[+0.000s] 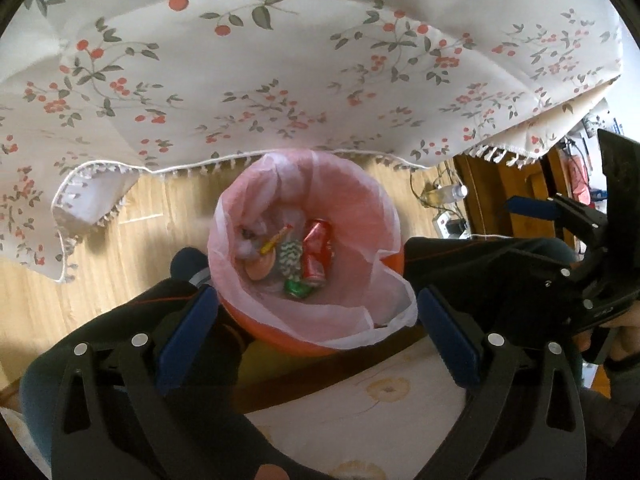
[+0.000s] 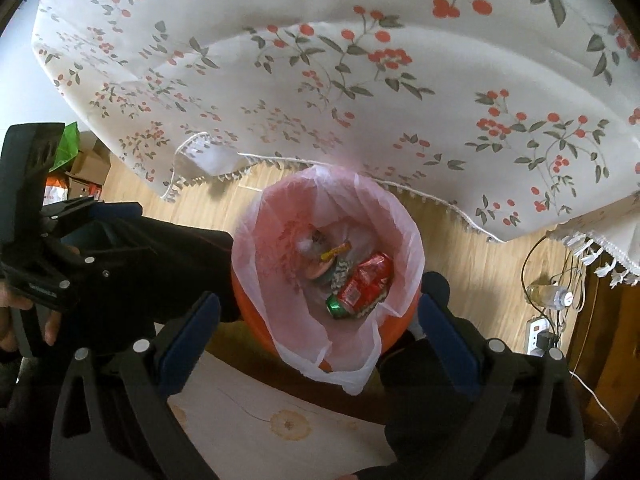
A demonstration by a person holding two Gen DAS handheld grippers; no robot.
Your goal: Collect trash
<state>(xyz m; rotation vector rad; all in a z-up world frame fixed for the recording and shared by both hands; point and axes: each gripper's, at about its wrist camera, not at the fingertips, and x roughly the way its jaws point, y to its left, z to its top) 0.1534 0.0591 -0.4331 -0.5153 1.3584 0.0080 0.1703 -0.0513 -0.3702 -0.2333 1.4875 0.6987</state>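
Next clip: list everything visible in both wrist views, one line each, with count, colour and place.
round plastic bin: one, orange, on the floor below the cloth's edge
thin plastic liner bag: one, translucent white, draped over the bin rim
crushed drink can: one, red, inside the bin
fringed floral tablecloth: one, white with red berries, hanging above
clear plastic bottle: one, on the floor
left gripper: jaws open, empty
right gripper: jaws open, empty
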